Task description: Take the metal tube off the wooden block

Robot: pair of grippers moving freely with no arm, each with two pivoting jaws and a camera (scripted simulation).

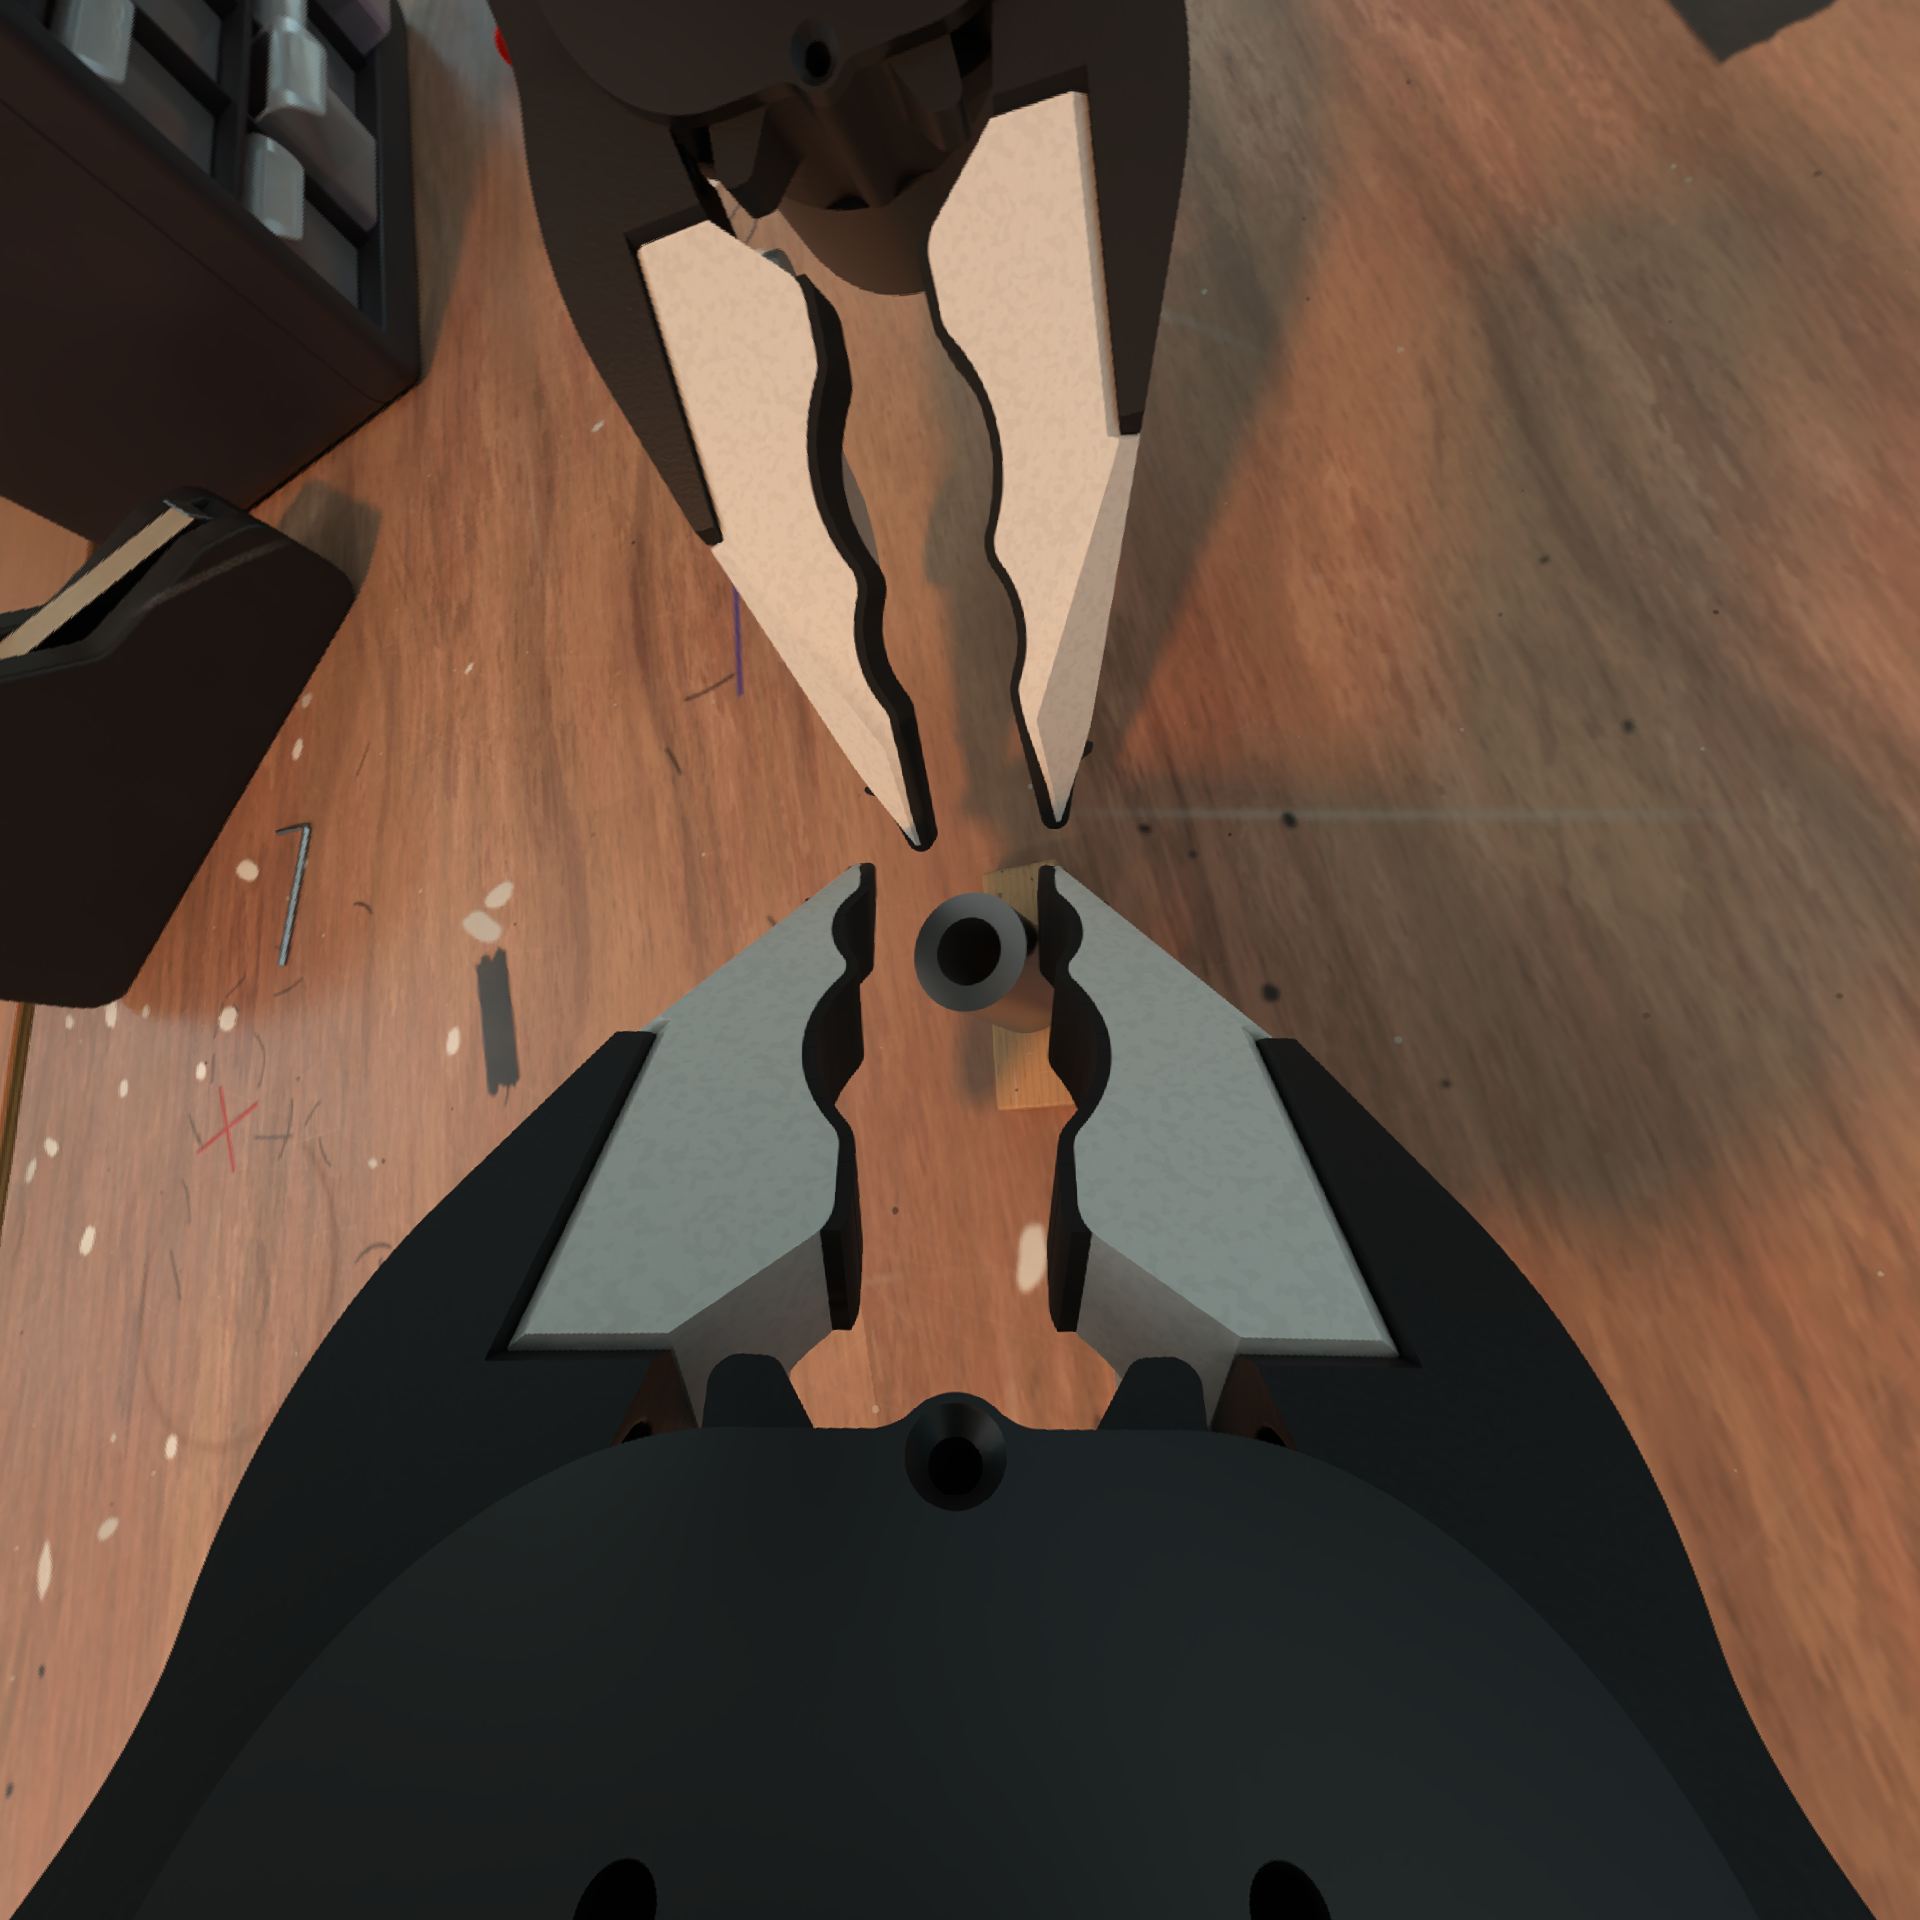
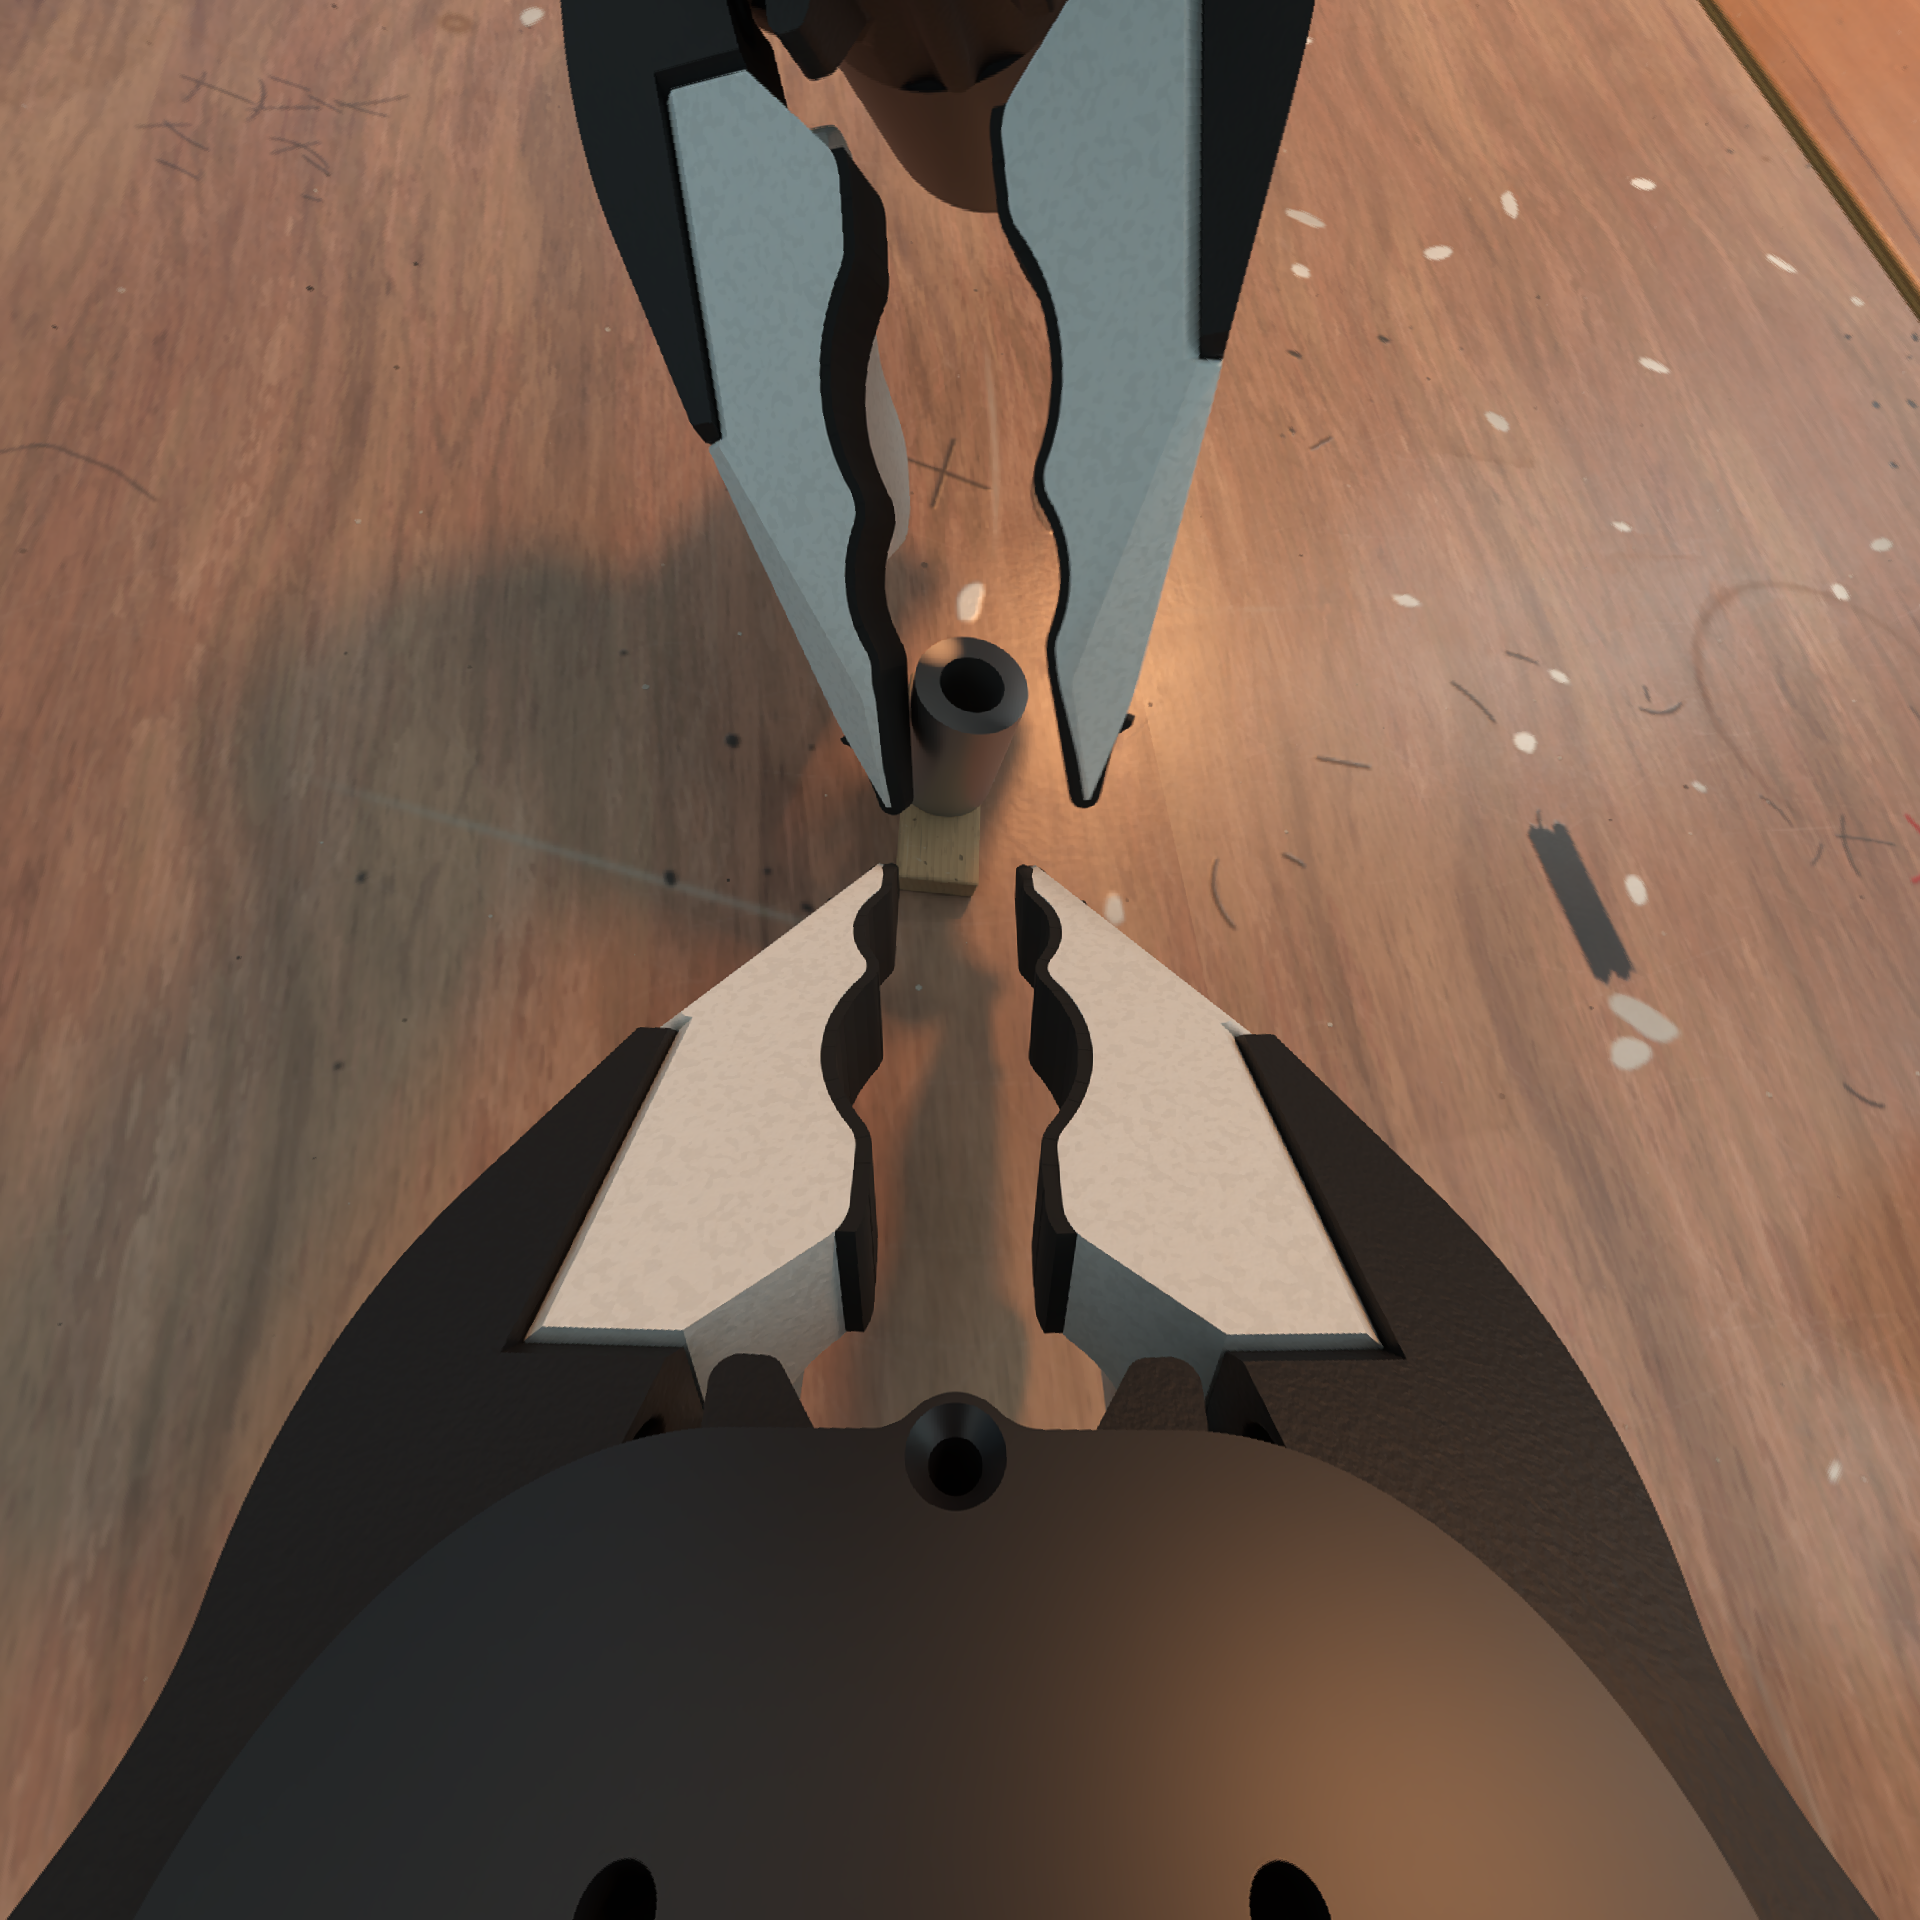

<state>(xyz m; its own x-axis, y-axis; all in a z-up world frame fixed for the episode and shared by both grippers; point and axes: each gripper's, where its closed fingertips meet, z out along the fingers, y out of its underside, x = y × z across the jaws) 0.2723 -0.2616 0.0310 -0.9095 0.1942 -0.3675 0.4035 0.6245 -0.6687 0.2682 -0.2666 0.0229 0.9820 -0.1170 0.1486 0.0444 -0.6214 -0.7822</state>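
Between the parted grey fingers of the left gripper [image 1: 957, 868] stands the short dark metal tube [image 1: 969, 951], upright on the small pale wooden block [image 1: 1023, 1070], with a gap to each finger in the right wrist view. Just beyond, facing it tip to tip, the beige-fingered right gripper [image 1: 985, 831] is also parted, holding nothing. Farther left on the scuffed wooden tabletop [image 1: 1507, 935] lies a bent hex key [image 1: 294, 891], beside a dark case [image 1: 135, 748].
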